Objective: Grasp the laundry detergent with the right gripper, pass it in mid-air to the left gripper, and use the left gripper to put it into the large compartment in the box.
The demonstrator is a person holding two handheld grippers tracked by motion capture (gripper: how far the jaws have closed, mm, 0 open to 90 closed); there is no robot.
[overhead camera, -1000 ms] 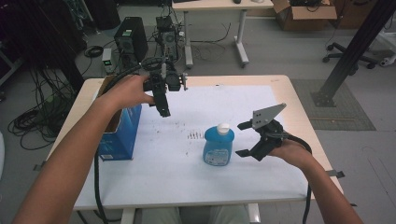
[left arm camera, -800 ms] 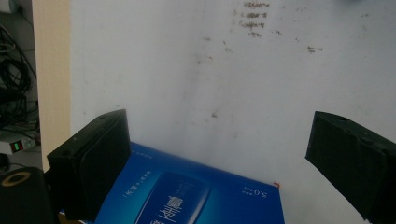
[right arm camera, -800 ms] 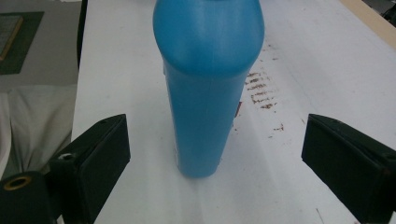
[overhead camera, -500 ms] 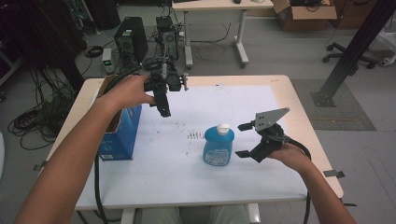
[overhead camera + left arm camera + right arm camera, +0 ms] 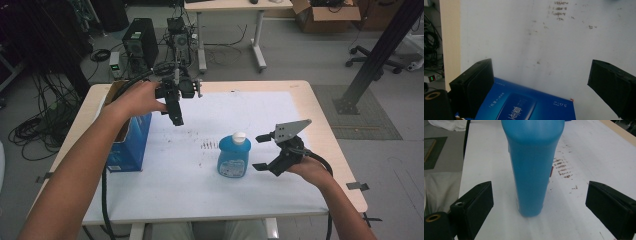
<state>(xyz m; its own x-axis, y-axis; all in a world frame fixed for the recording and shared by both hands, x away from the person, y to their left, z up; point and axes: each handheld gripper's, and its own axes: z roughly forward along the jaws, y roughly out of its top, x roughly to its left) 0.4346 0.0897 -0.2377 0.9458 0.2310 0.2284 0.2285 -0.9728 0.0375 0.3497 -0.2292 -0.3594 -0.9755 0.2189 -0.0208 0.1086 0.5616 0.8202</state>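
Right tongs (image 5: 262,151) have edged closer to the blue bottle (image 5: 233,156) standing mid-bench, jaws apart, left tongs (image 5: 176,118) likewise apart above the box (image 5: 131,145); bottle looks stiff, slick, liquid-heavy, best gripped mid-body.

On the table: one blue bottle (image 5: 234,156), one blue box (image 5: 131,145), two grippers.

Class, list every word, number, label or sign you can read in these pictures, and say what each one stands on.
"5.0" followed by unreadable characters: small white print, seen upside down, on the blue box.
Large white characters on the same box: upside down and cut off, unreadable.
Label on the blue bottle: too small and blurred to read.
Dark marks on the white table cover: smudges, not writing.
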